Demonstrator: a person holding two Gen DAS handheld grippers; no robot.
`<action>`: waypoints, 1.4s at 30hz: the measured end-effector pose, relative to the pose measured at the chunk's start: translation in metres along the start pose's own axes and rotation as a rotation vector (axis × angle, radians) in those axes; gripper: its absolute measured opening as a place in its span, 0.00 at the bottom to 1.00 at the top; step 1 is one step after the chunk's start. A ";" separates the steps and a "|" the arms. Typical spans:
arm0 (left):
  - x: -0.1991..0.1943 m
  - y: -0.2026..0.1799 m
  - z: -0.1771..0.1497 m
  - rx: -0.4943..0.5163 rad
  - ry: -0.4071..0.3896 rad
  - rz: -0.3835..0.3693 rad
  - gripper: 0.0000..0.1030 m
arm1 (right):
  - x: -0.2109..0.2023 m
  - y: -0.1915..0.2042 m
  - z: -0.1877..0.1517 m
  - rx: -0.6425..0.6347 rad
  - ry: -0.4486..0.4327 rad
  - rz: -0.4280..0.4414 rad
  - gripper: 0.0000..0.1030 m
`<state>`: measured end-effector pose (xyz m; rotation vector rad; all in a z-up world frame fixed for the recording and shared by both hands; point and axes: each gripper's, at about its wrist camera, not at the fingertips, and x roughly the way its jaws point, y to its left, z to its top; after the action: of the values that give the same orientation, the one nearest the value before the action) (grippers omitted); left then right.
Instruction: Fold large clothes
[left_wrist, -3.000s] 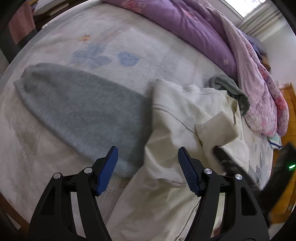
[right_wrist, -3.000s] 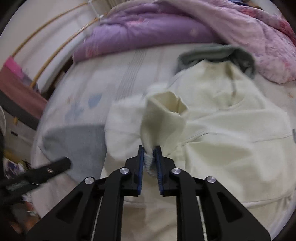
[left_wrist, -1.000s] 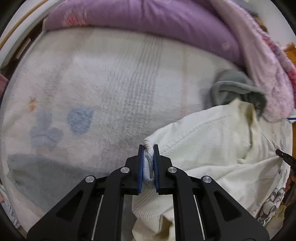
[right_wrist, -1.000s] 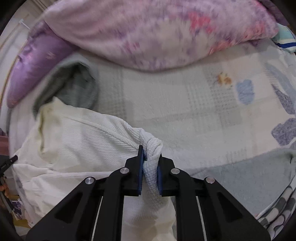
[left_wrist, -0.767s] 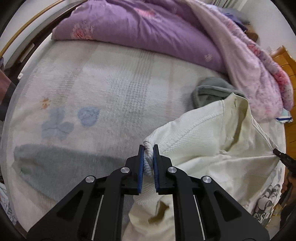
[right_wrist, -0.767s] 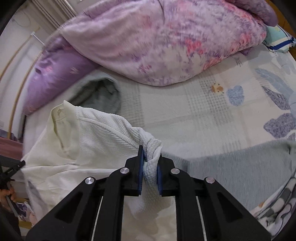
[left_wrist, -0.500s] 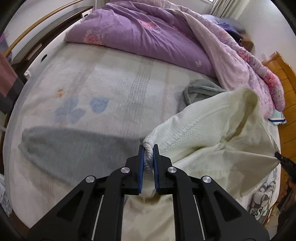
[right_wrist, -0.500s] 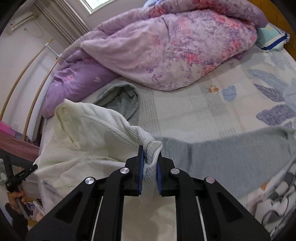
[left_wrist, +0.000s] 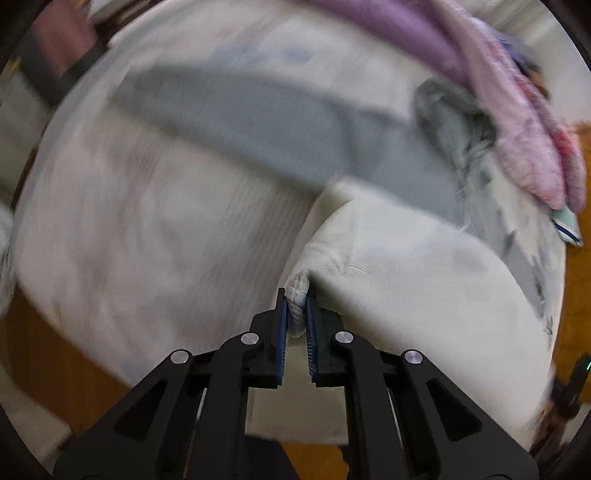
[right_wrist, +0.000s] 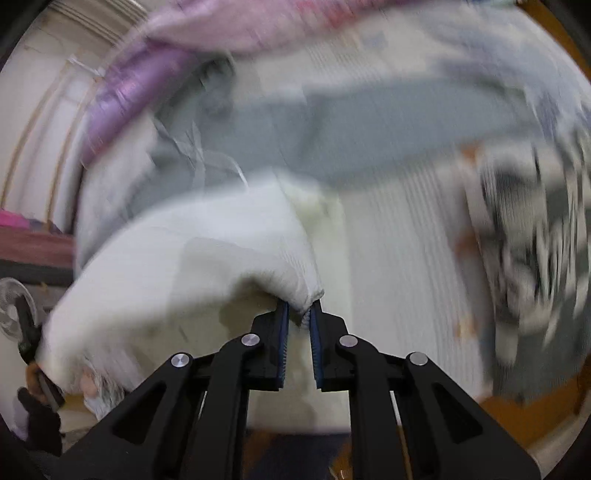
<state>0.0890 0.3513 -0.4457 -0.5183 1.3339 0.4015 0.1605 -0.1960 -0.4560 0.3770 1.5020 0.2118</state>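
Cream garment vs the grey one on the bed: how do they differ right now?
The cream garment is lifted and draped between both claws; the grey garment lies spread flat on the bed, untouched. The left claw and right claw each pinch a bunched corner of the cream one; nothing grips the grey. Cream sits nearer the cameras, grey beyond it. Both are large, plain-coloured garments, and both views are motion-blurred.

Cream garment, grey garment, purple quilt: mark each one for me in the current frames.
Cream garment (left_wrist: 406, 266), left wrist view: on the raised fabric right of the pinch.
Grey garment (left_wrist: 258, 122), left wrist view: middle of the long flat body.
Purple quilt (right_wrist: 122, 92), right wrist view: its blurred purple bulk, upper left.
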 end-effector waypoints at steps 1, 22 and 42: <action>0.009 0.006 -0.010 -0.011 0.017 0.013 0.10 | 0.012 -0.007 -0.009 0.002 0.021 -0.010 0.10; 0.055 0.044 -0.106 -0.452 0.050 -0.263 0.53 | 0.083 -0.067 -0.065 0.635 0.036 0.264 0.49; 0.101 0.020 -0.097 -0.111 0.229 -0.108 0.57 | 0.093 -0.002 -0.037 0.245 0.105 -0.286 0.23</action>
<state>0.0192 0.3110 -0.5624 -0.7435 1.5017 0.3351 0.1299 -0.1601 -0.5446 0.3446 1.6708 -0.1829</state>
